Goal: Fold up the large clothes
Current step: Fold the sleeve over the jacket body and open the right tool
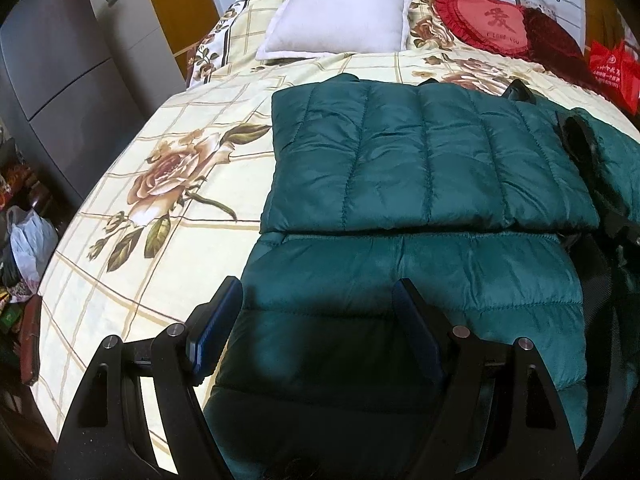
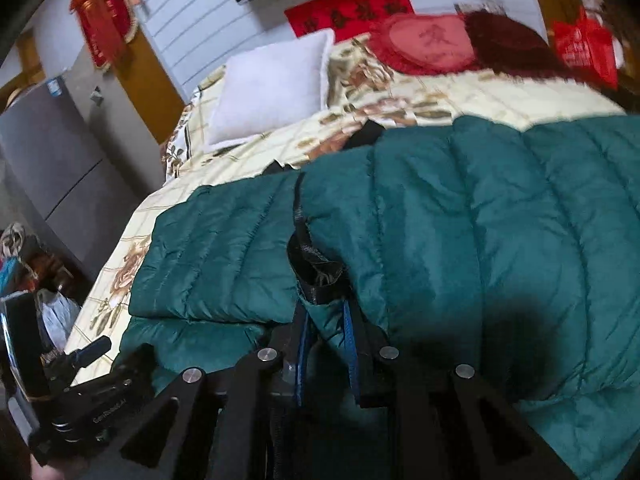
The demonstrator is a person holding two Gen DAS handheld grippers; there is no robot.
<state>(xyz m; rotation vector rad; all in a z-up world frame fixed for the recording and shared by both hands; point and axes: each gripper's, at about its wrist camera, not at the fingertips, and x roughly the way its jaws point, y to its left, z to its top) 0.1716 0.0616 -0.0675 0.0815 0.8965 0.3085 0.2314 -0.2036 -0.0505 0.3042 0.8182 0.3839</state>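
Note:
A dark green quilted down jacket (image 1: 424, 160) lies on the bed, one side folded over the body. My left gripper (image 1: 320, 296) is open and empty, its fingers hovering over the jacket's near left part. In the right wrist view the jacket (image 2: 500, 232) fills the right side. My right gripper (image 2: 326, 316) is shut on the jacket's edge by the black-lined cuff (image 2: 316, 268) and holds that flap lifted. The left gripper's body (image 2: 84, 384) shows at lower left there.
The bed has a cream floral sheet (image 1: 160, 184). A white pillow (image 1: 340, 16) and a red heart cushion (image 1: 480, 24) lie at the head. A grey fridge (image 1: 68, 80) and a plastic bag (image 1: 28, 244) stand left of the bed.

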